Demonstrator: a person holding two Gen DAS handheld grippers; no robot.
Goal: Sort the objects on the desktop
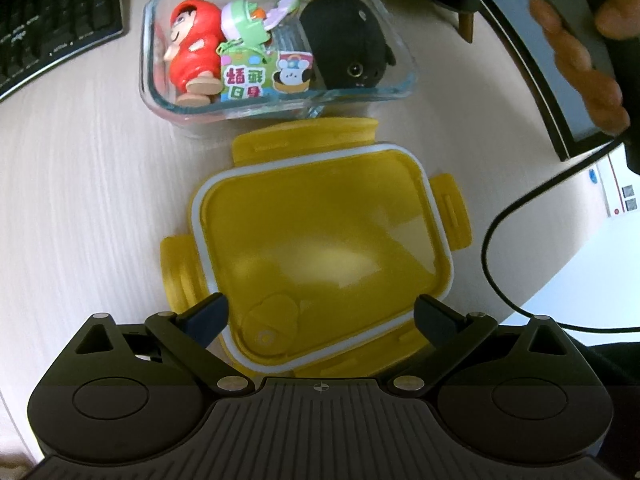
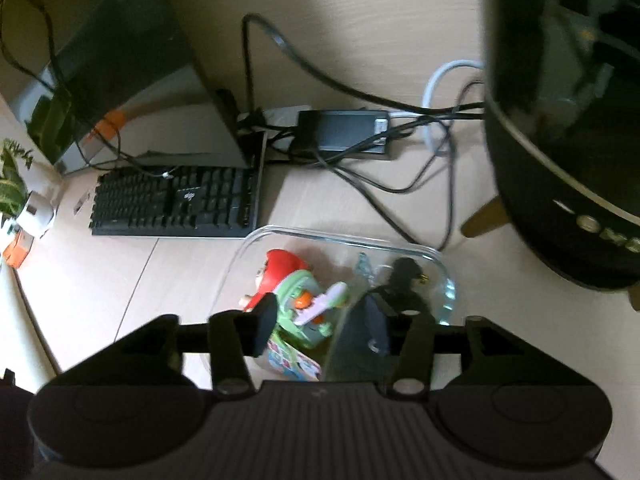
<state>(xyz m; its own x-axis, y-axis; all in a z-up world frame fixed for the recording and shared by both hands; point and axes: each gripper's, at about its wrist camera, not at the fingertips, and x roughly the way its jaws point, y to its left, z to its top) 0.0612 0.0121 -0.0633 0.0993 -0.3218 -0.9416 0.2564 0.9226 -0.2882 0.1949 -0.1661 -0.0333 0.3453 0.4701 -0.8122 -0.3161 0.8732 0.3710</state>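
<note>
While your left gripper (image 1: 320, 316) hangs low over the desk (image 1: 80, 200), its fingers are spread wide on either side of the near end of the yellow lid (image 1: 320, 248), holding nothing. That lid lies flat, inner side up, white seal around its edge, clip flaps folded outward, just in front of the glass container (image 1: 160, 92).

Inside the container, left to right in your left wrist view: red figurine (image 1: 192, 56) on its side, green toy (image 1: 244, 24) with a purple piece (image 1: 282, 10), printed card (image 1: 244, 80), sticker card (image 1: 294, 72), black plush (image 1: 346, 36) at the right end.

Your right gripper (image 2: 320, 324) sits above the near rim of the same container (image 2: 448, 280), fingers parted to a moderate gap. Nothing is clearly between them; the right finger (image 2: 370, 328) shows through the glass wall and is blurred.

Beyond the container: black keyboard (image 2: 176, 204), monitor (image 2: 132, 64), power brick (image 2: 344, 132) amid tangled cables (image 2: 400, 184). Black round appliance (image 2: 560, 140) on wooden legs at right.
</note>
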